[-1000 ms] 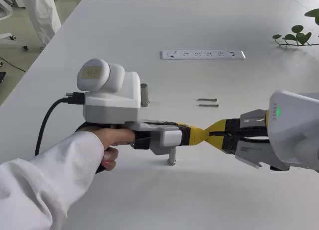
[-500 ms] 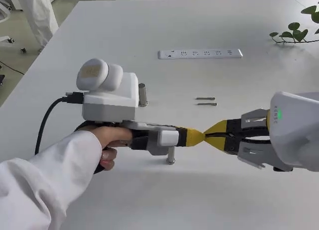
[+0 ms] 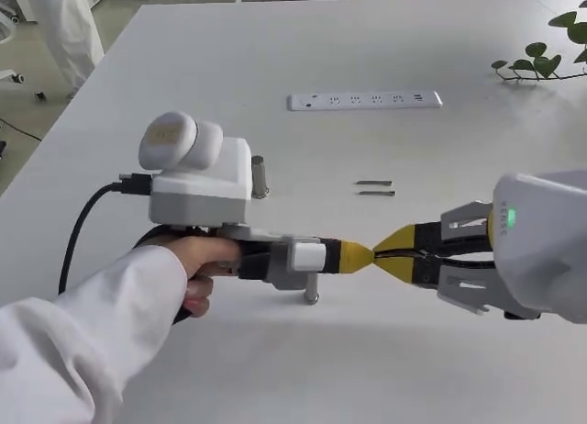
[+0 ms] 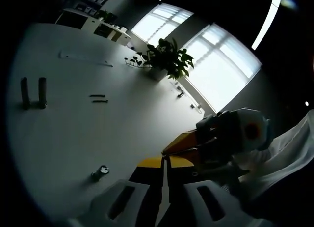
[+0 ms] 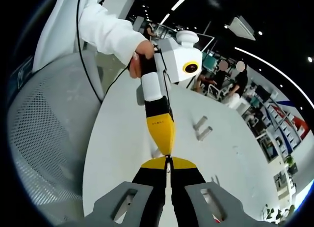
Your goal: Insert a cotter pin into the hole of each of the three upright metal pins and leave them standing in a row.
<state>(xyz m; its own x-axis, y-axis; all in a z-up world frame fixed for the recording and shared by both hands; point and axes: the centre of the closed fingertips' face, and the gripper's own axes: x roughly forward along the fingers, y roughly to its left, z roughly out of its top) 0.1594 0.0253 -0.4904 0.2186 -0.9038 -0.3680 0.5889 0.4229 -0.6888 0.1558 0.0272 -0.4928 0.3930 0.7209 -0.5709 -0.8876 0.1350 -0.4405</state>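
Two grippers meet nose to nose above the table (image 3: 413, 351) in our head view: the left gripper (image 3: 364, 256) comes in from the left and the right gripper (image 3: 379, 257) from the right, tips touching, each w/ its jaws pressed together. We read this as a hand-over or re-grip of something thin held clear of the table, prob. a cotter pin, but nothing that small shows btw the tips, so we can't tell what, if anything, is pinched. The near pin (image 3: 312, 293) stands just under the left gripper. A far pin (image 3: 260, 177) peeks out beside that gripper's body, and two cotter pins (image 3: 374, 183) lie side by side beyond the tips, near but apart. A power strip (image 3: 364, 101) and a plant (image 3: 539, 61) sit well back, not in the way. Left gripper view: its own jaws are closed w/ the right gripper's yellow nose against them, the far pins (image 4: 42, 92) stand upright close together at far left, the cotter pins lie next to those, and the near pin sits low left, seen from above. Right gripper view: same contact, jaws closed. The left gripper's body hides part of the near pin, which we judge the main thing in the way of reaching its hole. A mesh chair (image 5: 44, 138) is at left.
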